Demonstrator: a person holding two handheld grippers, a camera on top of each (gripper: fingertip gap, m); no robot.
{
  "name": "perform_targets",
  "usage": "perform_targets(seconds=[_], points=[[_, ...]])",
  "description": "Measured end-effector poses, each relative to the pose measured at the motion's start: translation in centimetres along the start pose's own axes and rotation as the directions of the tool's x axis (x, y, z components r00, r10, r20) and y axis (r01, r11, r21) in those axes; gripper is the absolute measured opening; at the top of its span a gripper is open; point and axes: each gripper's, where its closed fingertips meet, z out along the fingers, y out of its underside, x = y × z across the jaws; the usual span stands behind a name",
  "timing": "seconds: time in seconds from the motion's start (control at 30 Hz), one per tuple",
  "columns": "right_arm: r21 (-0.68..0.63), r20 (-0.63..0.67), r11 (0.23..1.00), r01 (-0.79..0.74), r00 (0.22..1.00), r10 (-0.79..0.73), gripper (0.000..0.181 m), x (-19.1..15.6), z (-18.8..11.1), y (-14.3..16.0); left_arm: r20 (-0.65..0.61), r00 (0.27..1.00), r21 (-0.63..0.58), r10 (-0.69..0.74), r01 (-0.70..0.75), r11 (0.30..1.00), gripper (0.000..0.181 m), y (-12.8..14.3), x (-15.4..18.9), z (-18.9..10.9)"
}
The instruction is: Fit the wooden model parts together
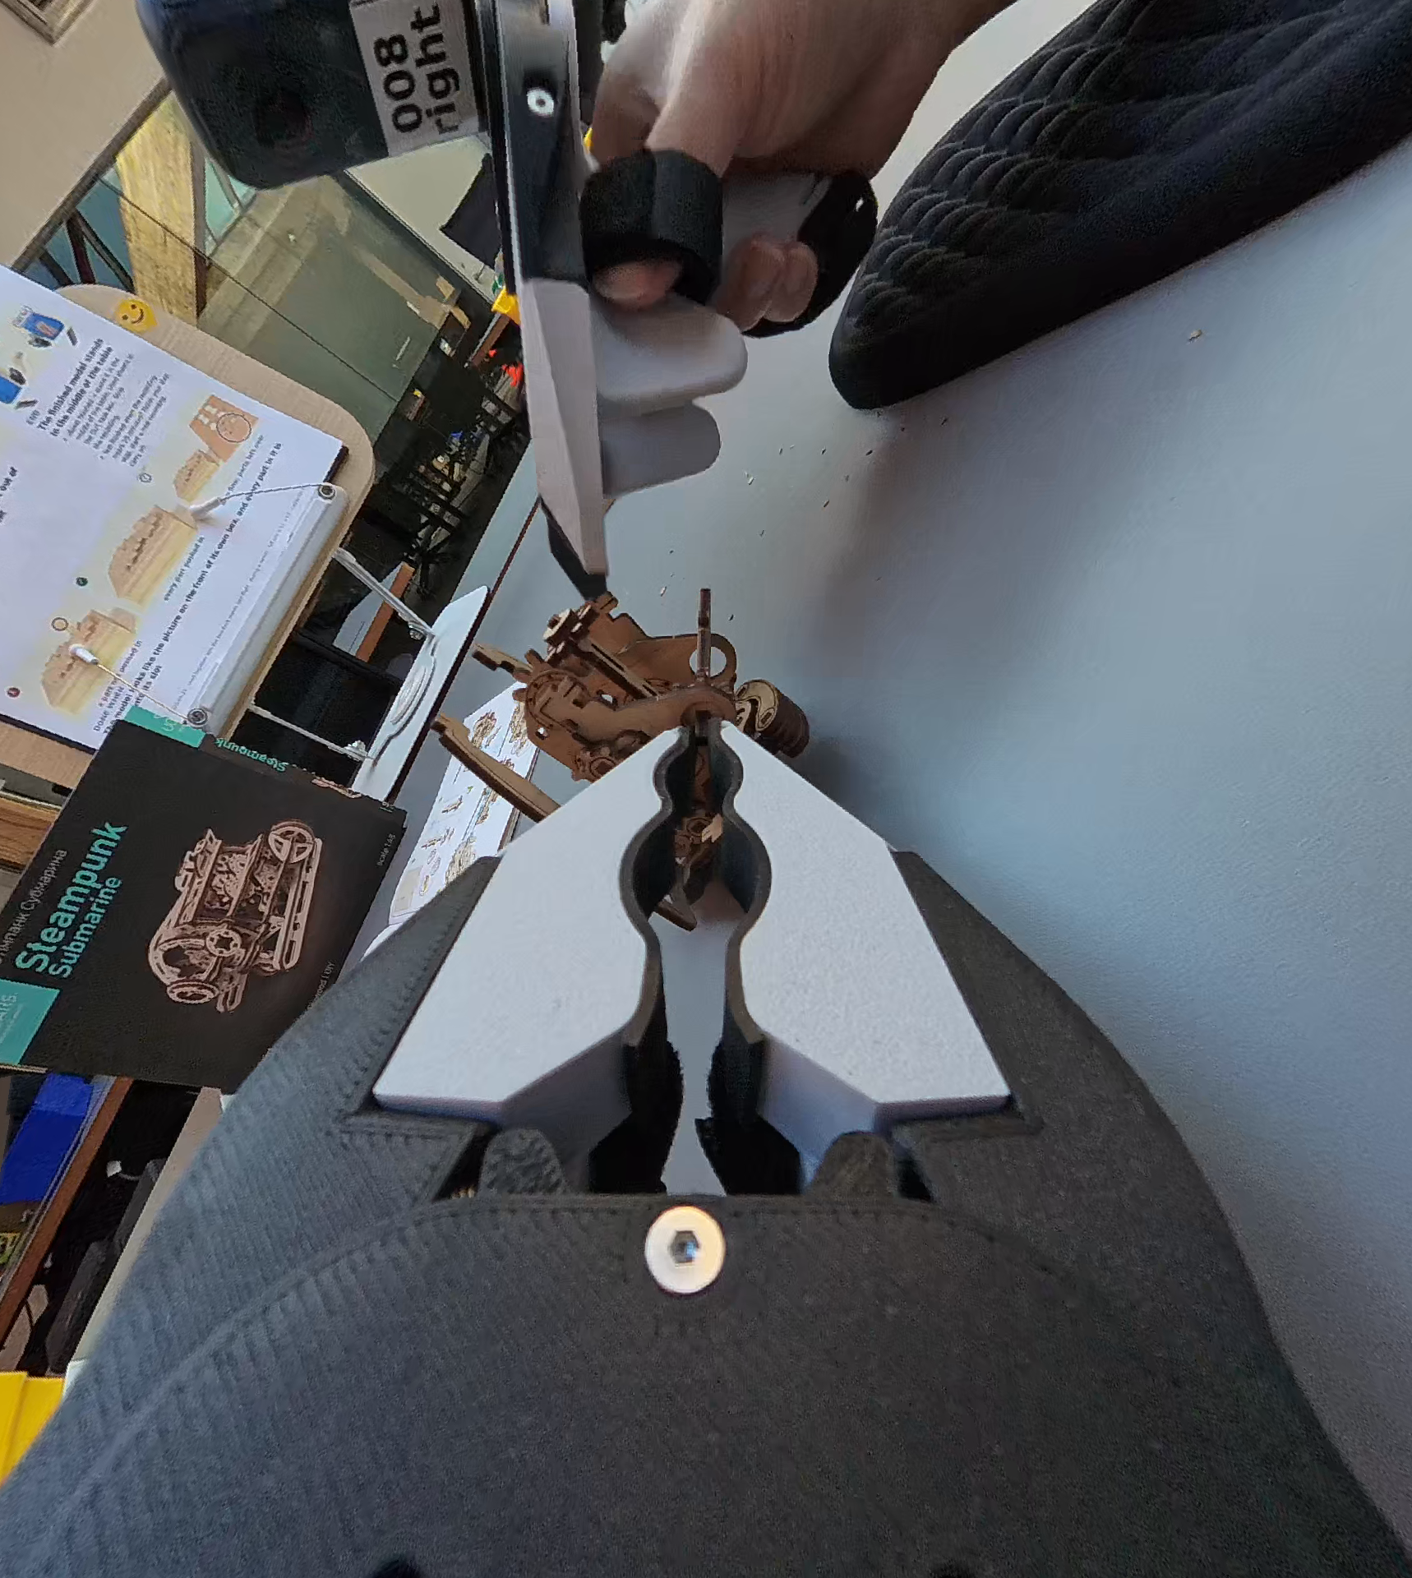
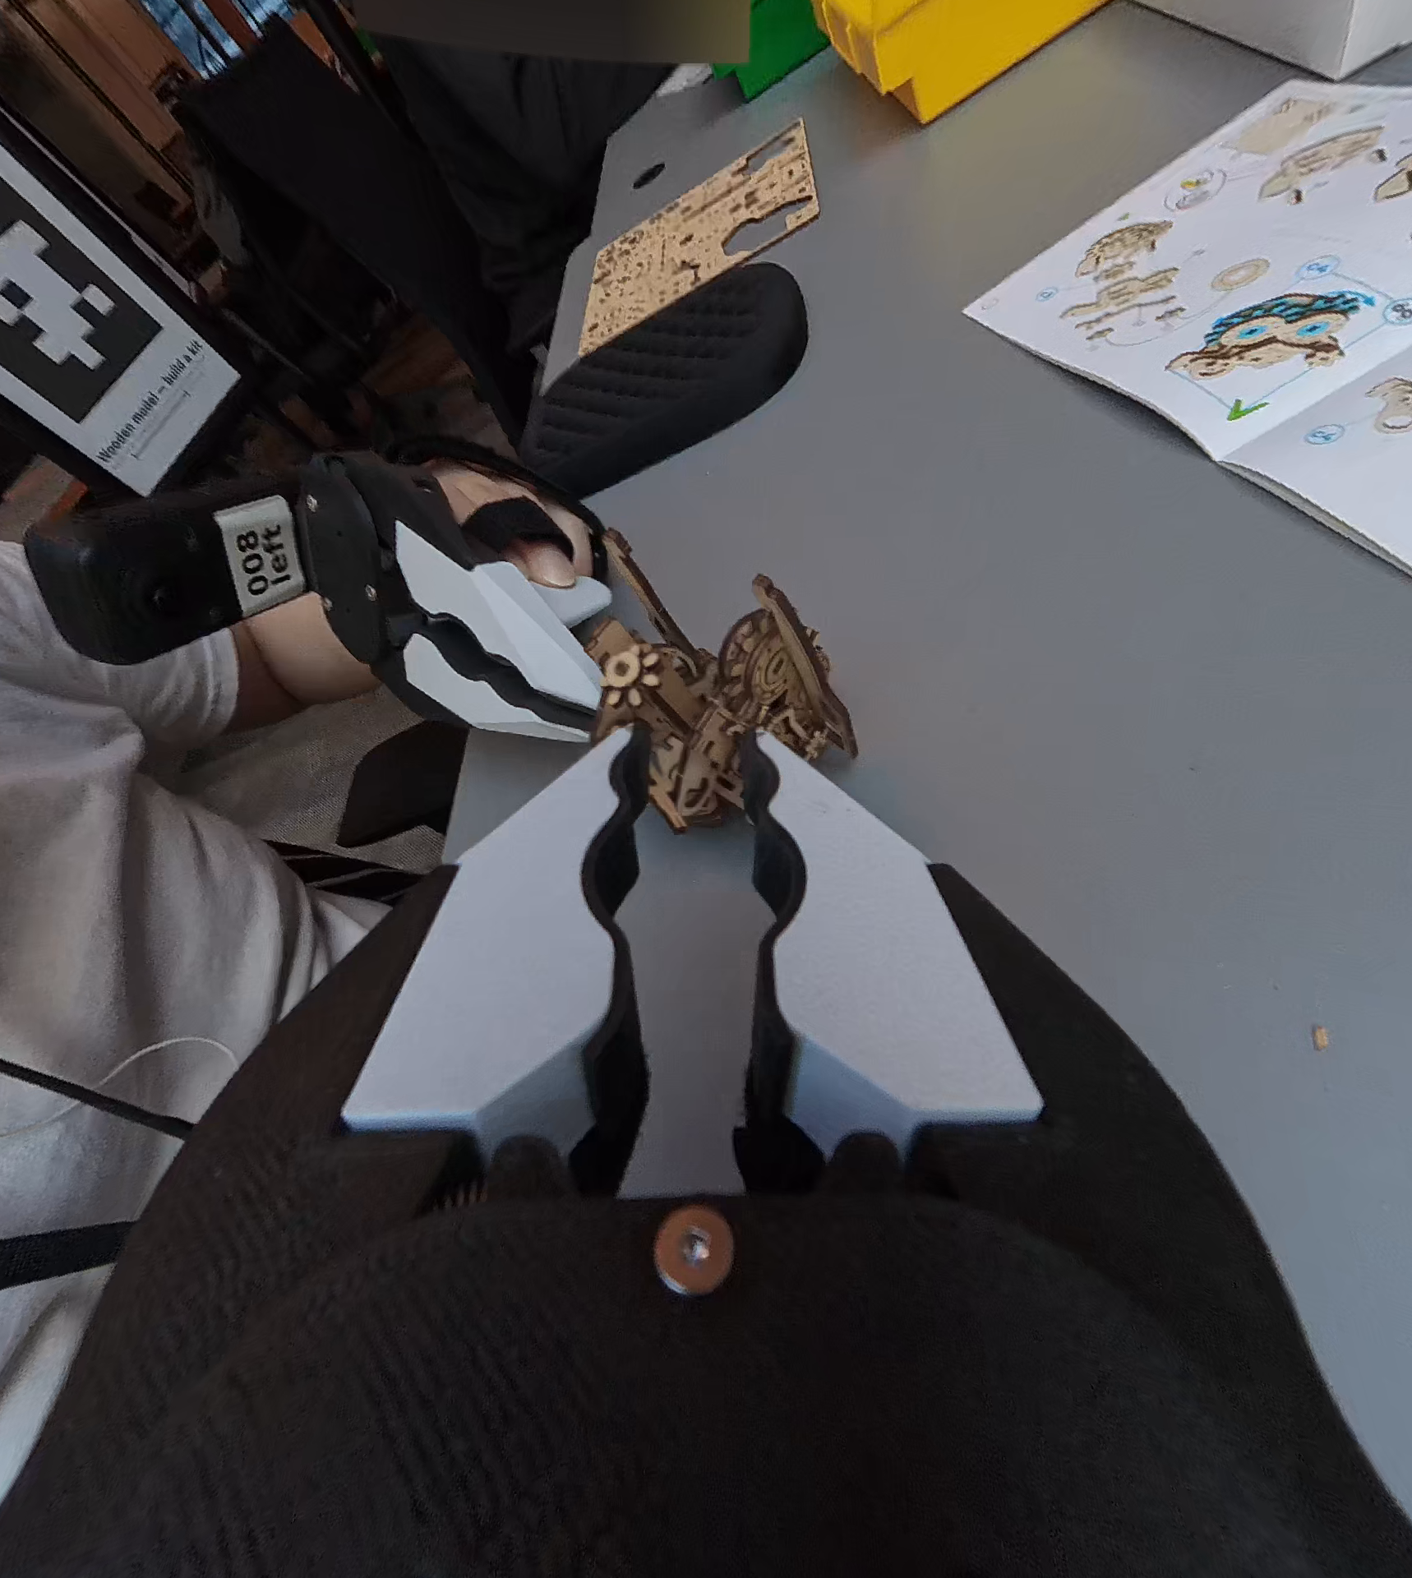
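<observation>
A small brown wooden model [image 1: 626, 692] of gears and plates rests on the grey table [image 1: 1155, 768]. My left gripper [image 1: 698, 739] is shut on a thin upright piece at the model's near side; part of it shows in the gap between the fingers. In the right wrist view the model [image 2: 762, 675] sits between my right gripper's [image 2: 692, 756] fingertips, which are closed against its lower body. The left gripper [image 2: 592, 709] comes in from the left and pinches the gear end. The right gripper [image 1: 592, 581] reaches the model from above in the left wrist view.
A black padded cushion [image 1: 1155, 188] lies at the table's far side. An instruction sheet on a stand [image 1: 113, 512] and a black kit box [image 1: 156, 922] stand at the left. A punched wood sheet [image 2: 703, 239], an open booklet [image 2: 1283, 299] and yellow bins [image 2: 942, 51] lie beyond the model. The left gripper's tips are roughly 6 cm from the right gripper's.
</observation>
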Motion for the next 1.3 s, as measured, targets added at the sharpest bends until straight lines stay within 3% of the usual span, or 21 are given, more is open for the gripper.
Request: perform_targets(seconds=[0.03, 0.17, 0.23, 0.53, 0.8, 1.03, 1.17, 1.3], points=[[-0.046, -0.050, 0.999, 0.000, 0.999, -0.002, 0.022, 0.7, 0.3, 0.4, 0.003, 1.000, 0.004, -0.001, 0.001, 1.000, 0.000, 0.0, -0.1, 0.0], [-0.069, -0.073, 0.998, -0.015, 0.997, 0.010, 0.031, 1.4, 1.0, 0.1, 0.014, 1.000, 0.016, 0.000, 0.000, 1.000, 0.000, -0.1, -0.4, 0.0], [-0.058, -0.015, 0.997, -0.051, 0.999, 0.050, 0.031, 0.8, 1.2, -0.3, 0.019, 1.000, 0.016, -0.001, 0.001, 1.000, 0.000, -0.1, -0.5, 0.0], [-0.180, -0.044, 0.978, -0.105, 0.994, 0.099, 0.028, 1.8, 2.8, 0.8, 0.060, 0.998, 0.005, -0.033, 0.033, 0.999, 0.000, 0.3, -1.5, -0.1], [-0.139, -0.073, 0.980, -0.142, 0.988, 0.133, 0.023, 2.4, 2.8, 0.3, 0.113, 0.992, -0.050, -0.055, 0.061, 0.997, 0.001, 1.2, -2.3, 0.0], [-0.097, 0.006, 0.974, -0.204, 0.979, 0.206, 0.023, 2.6, 2.7, 0.0, 0.136, 0.979, -0.036, -0.153, 0.159, 0.987, 0.000, 1.1, -3.0, 0.3], [-0.083, 0.079, 0.980, -0.179, 0.979, 0.185, 0.023, 2.6, 2.3, -0.4, 0.118, 0.968, -0.026, -0.221, 0.225, 0.974, 0.000, 1.6, -3.3, 0.3], [-0.038, 0.187, 0.999, -0.005, 0.982, 0.012, 0.022, 2.0, 0.7, -1.6, 0.112, 0.958, -0.010, -0.263, 0.266, 0.964, 0.000, 1.9, -3.8, 0.1]])
